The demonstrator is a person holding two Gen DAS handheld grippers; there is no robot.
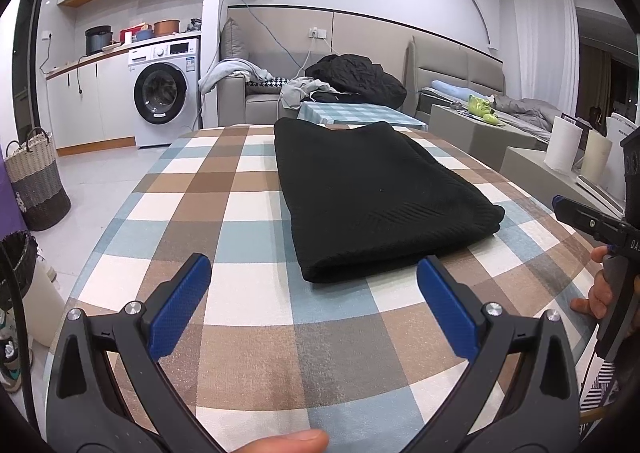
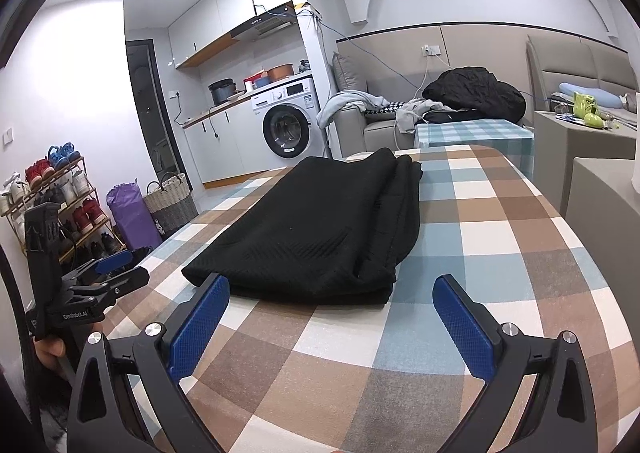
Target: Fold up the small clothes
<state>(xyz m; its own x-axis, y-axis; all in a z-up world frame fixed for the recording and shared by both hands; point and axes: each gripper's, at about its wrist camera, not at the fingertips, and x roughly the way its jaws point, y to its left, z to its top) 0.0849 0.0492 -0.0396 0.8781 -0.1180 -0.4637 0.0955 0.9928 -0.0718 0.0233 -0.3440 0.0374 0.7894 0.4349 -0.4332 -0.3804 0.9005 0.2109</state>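
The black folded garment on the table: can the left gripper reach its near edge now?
Probably yes. The left gripper is open, and only bare checked tablecloth lies between its fingers and the garment. The right gripper stands off to the side.

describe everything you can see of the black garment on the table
The black garment is a knit piece with a ribbed, chevron-like weave, folded into a long, flat rectangle of several stacked layers; the layered edges show on its right side in the right wrist view. It lies flat on the checked tablecloth, running lengthwise away from the cameras. Nothing but the cloth touches it: the left gripper and right gripper are both open just short of its near edge.
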